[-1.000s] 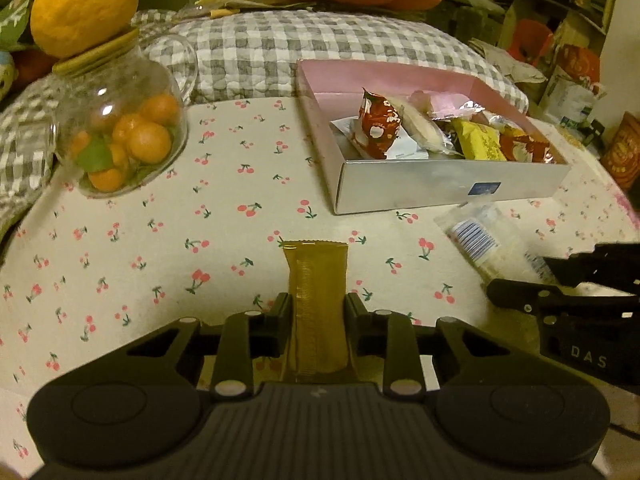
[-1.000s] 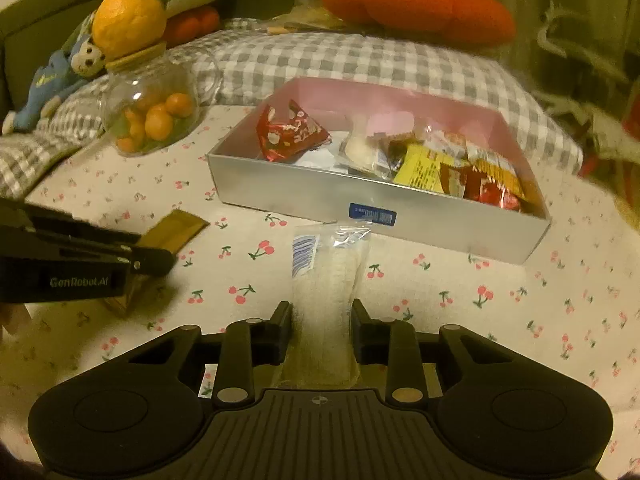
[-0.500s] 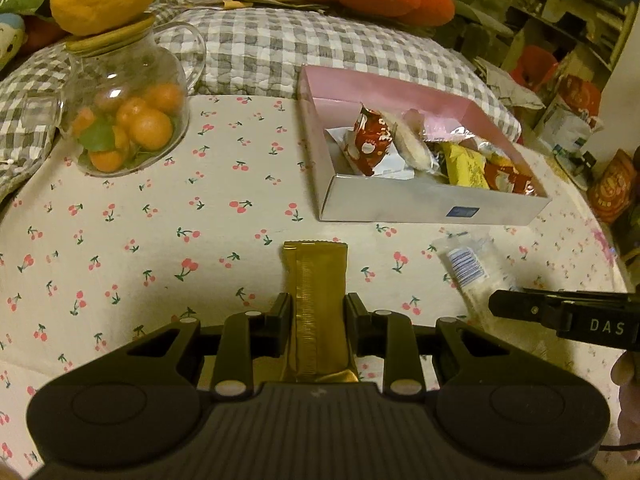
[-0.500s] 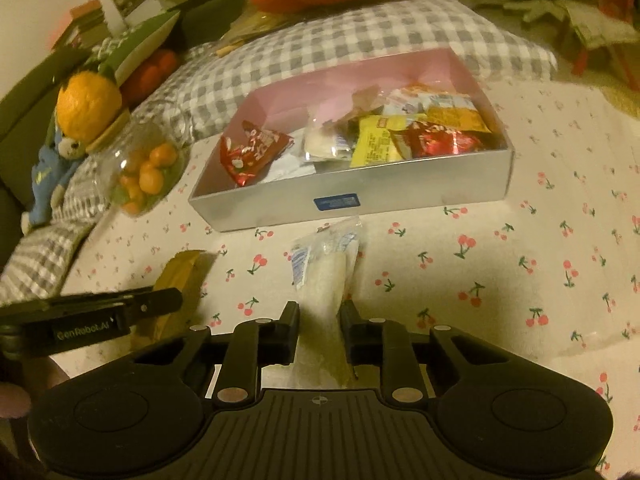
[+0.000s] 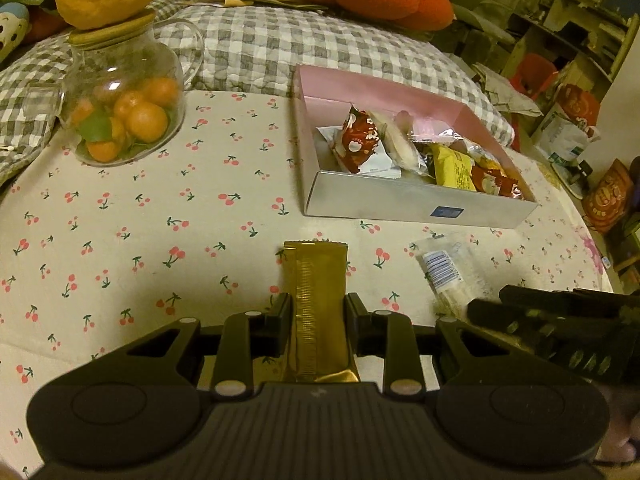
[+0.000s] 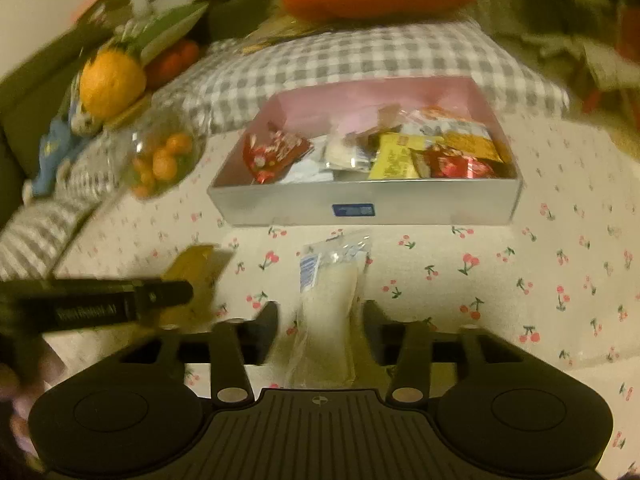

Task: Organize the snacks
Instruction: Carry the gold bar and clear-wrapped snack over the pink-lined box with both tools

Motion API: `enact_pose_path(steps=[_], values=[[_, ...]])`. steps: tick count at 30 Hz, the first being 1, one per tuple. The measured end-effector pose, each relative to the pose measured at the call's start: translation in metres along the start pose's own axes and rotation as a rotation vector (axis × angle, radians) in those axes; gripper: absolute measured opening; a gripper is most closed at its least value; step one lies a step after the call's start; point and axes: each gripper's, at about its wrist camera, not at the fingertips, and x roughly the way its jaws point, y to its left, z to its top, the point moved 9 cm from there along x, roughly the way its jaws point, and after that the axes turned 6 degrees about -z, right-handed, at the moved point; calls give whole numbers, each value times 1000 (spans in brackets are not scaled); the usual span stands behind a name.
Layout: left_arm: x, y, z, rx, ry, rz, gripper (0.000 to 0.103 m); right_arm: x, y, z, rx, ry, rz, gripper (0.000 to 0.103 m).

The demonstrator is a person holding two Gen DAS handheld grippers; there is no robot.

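Left gripper point(image 5: 316, 316) clamped on gold wrapper point(image 5: 316, 280); right gripper point(image 6: 320, 316) loosely flanking clear rice-cracker packet point(image 6: 332, 288), grip uncertain. Both near of the snack box point(image 5: 400, 204). Risk: slippery packet dropping short, grippers colliding.

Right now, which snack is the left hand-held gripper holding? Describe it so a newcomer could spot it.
Start at the silver box with the pink lining on the cherry-print tablecloth. In front of its near wall, the left hand-held gripper clamps a gold foil stick packet. Unlike the clear packet with a barcode to its right, it is opaque, metallic gold, with a ribbed seam.
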Motion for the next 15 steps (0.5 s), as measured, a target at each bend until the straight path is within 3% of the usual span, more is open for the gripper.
enact_pose_path(steps=[10, 15], values=[[3, 3, -4, -18, 18, -13, 26, 19, 21, -17, -191, -7, -118, 50], [4, 1, -4, -14, 22, -19, 26, 16, 22, -16, -210, -12, -118, 30]])
